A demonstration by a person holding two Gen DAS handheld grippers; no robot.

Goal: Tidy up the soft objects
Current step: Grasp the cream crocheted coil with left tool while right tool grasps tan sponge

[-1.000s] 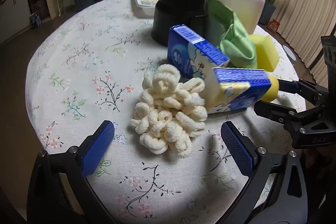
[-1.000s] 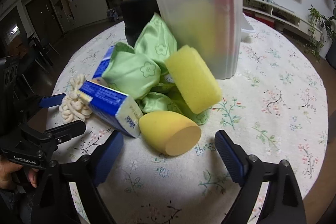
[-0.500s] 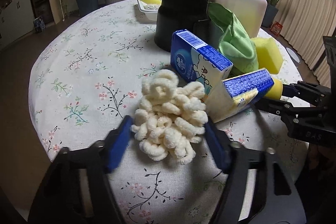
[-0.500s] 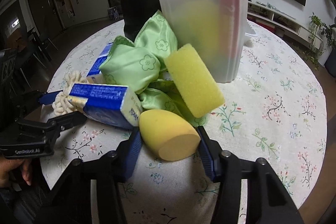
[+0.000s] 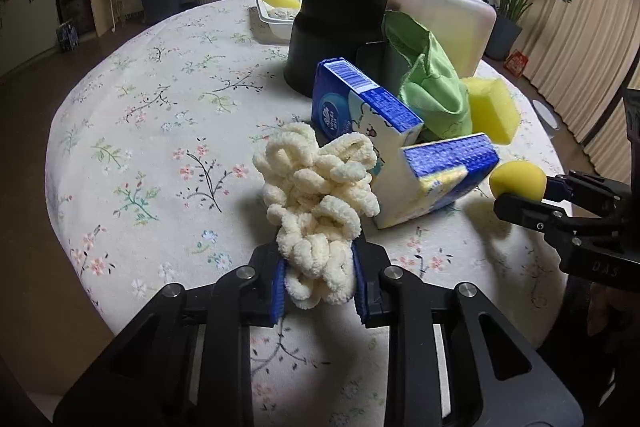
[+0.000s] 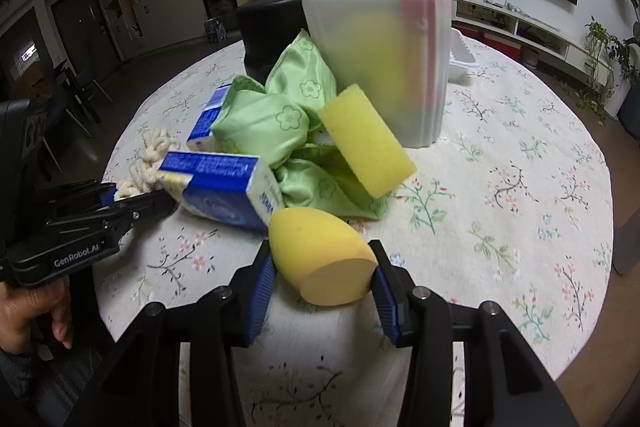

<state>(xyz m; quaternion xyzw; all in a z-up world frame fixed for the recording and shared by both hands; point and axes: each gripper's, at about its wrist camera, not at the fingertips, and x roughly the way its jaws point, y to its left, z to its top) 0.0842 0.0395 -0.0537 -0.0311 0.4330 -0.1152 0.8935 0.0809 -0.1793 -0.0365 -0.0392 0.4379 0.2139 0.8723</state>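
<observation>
My left gripper (image 5: 319, 281) is shut on the near end of a cream chenille cloth (image 5: 316, 195), lifted slightly off the floral tablecloth. My right gripper (image 6: 320, 283) is shut on a yellow egg-shaped sponge (image 6: 320, 259); the sponge also shows in the left wrist view (image 5: 517, 179). Two blue tissue packs (image 5: 362, 103) (image 5: 440, 179) lie in the middle, with a green satin cloth (image 6: 276, 115) and a yellow block sponge (image 6: 366, 143) leaning behind them. The left gripper also shows in the right wrist view (image 6: 140, 203).
An upturned black bin (image 5: 338, 27) and a frosted plastic container (image 6: 384, 63) stand behind the pile. A white tray (image 5: 276, 15) with a yellow sponge sits at the far edge. The round table (image 6: 540, 187) drops off on all sides.
Both grippers have closed: the left onto the cream cloth, the right onto the egg-shaped sponge. The front tissue pack has tipped over a little.
</observation>
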